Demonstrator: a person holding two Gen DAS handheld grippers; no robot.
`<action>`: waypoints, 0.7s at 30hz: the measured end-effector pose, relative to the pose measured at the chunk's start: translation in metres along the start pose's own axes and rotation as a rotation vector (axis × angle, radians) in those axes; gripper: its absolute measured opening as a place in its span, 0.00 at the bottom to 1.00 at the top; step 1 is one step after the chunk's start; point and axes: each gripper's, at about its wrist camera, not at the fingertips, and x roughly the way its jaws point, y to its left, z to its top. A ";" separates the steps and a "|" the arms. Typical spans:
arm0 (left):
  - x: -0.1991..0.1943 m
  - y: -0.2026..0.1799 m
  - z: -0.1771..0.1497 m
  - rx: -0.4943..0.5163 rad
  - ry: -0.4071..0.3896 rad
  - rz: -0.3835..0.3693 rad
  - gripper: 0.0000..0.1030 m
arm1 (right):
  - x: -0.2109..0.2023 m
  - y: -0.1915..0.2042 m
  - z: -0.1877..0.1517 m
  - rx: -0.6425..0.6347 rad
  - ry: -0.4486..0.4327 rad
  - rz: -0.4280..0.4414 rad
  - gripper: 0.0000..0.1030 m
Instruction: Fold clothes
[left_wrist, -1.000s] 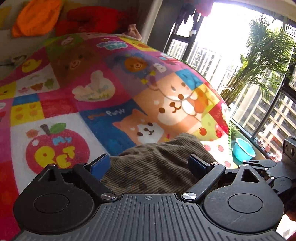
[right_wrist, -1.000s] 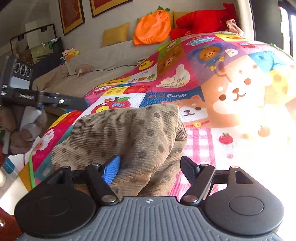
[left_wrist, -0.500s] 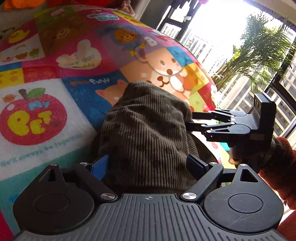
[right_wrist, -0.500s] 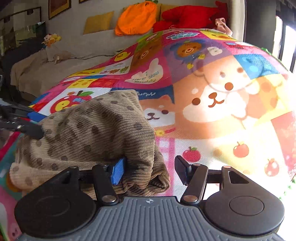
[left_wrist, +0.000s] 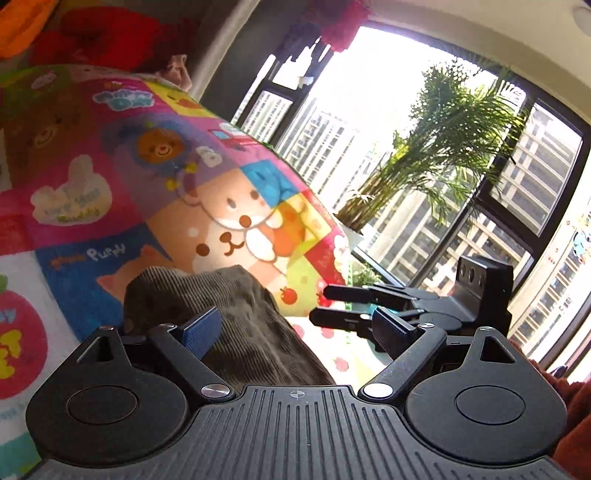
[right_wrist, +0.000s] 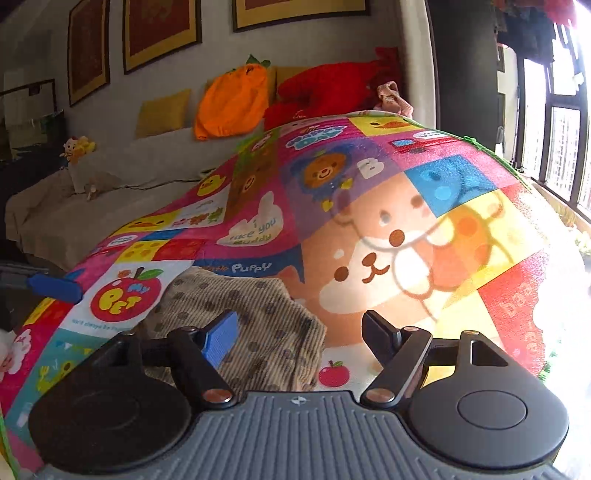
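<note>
Both sets of jaws stand spread apart, holding nothing. Left gripper (left_wrist: 295, 328) hangs over the near end of the brown dotted corduroy garment (left_wrist: 236, 325), its blue pad above the cloth; contact cannot be confirmed. Right gripper (right_wrist: 301, 334) hangs at the garment's right edge, blue pad over the cloth, black finger over the bare cartoon-print blanket (right_wrist: 406, 206). Garment lies bunched on that blanket. Beyond: orange cushion (right_wrist: 232, 103), red plush (right_wrist: 332, 92), potted palm (left_wrist: 443, 155) by the window (left_wrist: 535, 221).
</note>
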 end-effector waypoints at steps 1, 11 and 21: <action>0.015 0.007 0.007 -0.030 0.001 0.005 0.90 | -0.004 0.008 -0.005 0.007 0.005 0.060 0.74; 0.117 0.053 0.017 -0.119 0.120 0.166 0.91 | 0.036 0.029 -0.074 0.077 0.169 0.211 0.75; 0.008 0.030 -0.011 -0.127 -0.017 0.157 0.93 | -0.007 -0.016 -0.058 0.189 0.055 0.083 0.76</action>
